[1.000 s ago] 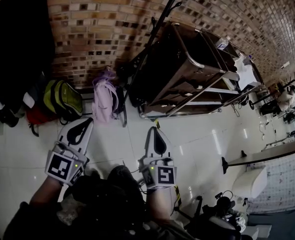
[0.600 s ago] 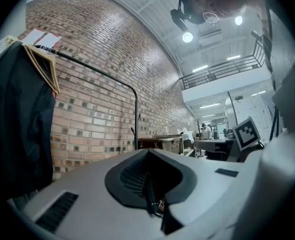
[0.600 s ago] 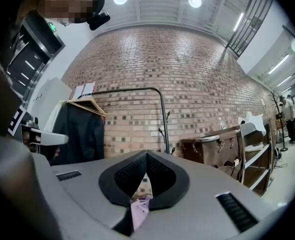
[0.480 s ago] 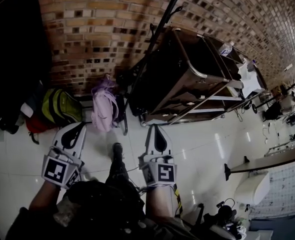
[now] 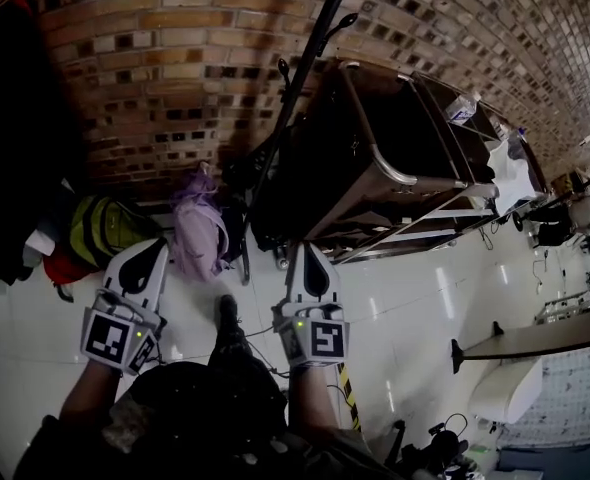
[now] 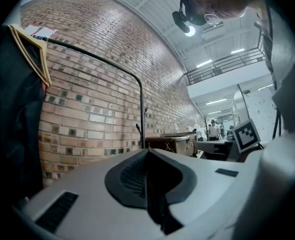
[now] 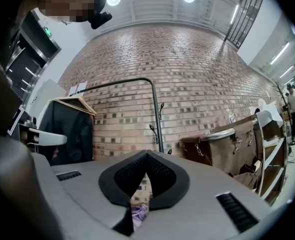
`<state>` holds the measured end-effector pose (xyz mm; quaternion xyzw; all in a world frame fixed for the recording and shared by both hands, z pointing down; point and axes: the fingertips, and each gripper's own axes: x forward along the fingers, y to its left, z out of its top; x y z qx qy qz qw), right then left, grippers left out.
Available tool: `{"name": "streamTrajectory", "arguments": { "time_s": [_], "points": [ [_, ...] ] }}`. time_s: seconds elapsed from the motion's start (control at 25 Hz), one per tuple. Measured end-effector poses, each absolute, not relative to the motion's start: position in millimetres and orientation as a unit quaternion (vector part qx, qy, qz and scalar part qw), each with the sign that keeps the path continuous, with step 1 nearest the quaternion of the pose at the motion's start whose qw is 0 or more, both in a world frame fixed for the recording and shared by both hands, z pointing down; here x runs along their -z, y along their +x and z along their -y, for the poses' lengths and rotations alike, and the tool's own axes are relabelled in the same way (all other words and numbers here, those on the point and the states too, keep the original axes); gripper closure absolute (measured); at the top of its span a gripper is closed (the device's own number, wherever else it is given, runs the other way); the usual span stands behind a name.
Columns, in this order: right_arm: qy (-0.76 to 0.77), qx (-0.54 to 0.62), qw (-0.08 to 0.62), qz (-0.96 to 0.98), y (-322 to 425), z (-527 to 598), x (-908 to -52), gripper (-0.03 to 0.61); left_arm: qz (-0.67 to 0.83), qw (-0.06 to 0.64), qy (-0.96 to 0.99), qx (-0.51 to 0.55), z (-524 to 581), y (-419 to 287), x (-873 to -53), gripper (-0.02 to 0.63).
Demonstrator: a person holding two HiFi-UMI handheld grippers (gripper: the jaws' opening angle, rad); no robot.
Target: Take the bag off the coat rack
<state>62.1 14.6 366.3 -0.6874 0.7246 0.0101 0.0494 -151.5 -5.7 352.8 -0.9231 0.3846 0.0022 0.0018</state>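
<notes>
A lilac backpack (image 5: pixel 197 230) sits low beside the black coat rack pole (image 5: pixel 293 88), against the brick wall. Whether it hangs from the rack or rests on the floor I cannot tell. A sliver of the lilac backpack (image 7: pixel 139 214) shows below the right jaws. The rack pole (image 7: pixel 160 129) with its small hooks stands straight ahead of both grippers; the left gripper view shows the pole (image 6: pixel 143 126) too. My left gripper (image 5: pixel 157 243) (image 6: pixel 147 151) and right gripper (image 5: pixel 307 246) (image 7: pixel 146 154) are both shut and empty, held level, short of the bag and rack.
A green-yellow backpack (image 5: pixel 105 226) and a red bag (image 5: pixel 60 265) lie left of the lilac one. A dark metal-framed cart (image 5: pixel 385 158) stands right of the rack. A garment rail with a wooden hanger (image 7: pixel 72 101) and a dark coat (image 6: pixel 12 114) is at left. White glossy floor (image 5: pixel 405 288).
Both grippers have moved forward toward the brick wall and rack, which now look nearer. A dark shoe has stepped forward between the grippers. Jaws stay shut.
</notes>
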Motion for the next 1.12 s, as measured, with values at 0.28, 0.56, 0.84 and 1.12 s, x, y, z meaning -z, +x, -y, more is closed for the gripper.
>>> {"name": "streamTrajectory", "arguments": {
  "time_s": [0.28, 0.56, 0.84, 1.12],
  "points": [
    [-0.686, -0.01, 0.037, -0.726, 115, 55, -372, 0.565, -0.399, -0.015, -0.917, -0.01, 71, -104, -357, 0.578],
    [-0.661, 0.003, 0.034, -0.75, 155, 119, -382, 0.563, -0.406, -0.008, -0.914, -0.007, 128, -51, -357, 0.578],
    [-0.624, 0.013, 0.023, -0.781, 175, 174, -408, 0.563, -0.429, -0.011, -0.903, -0.008, 170, -15, -365, 0.578],
    [-0.588, 0.029, 0.001, -0.808, 171, 215, -430, 0.489, -0.441, -0.016, -0.897, -0.01, 203, 2, -378, 0.578]
  ]
}}
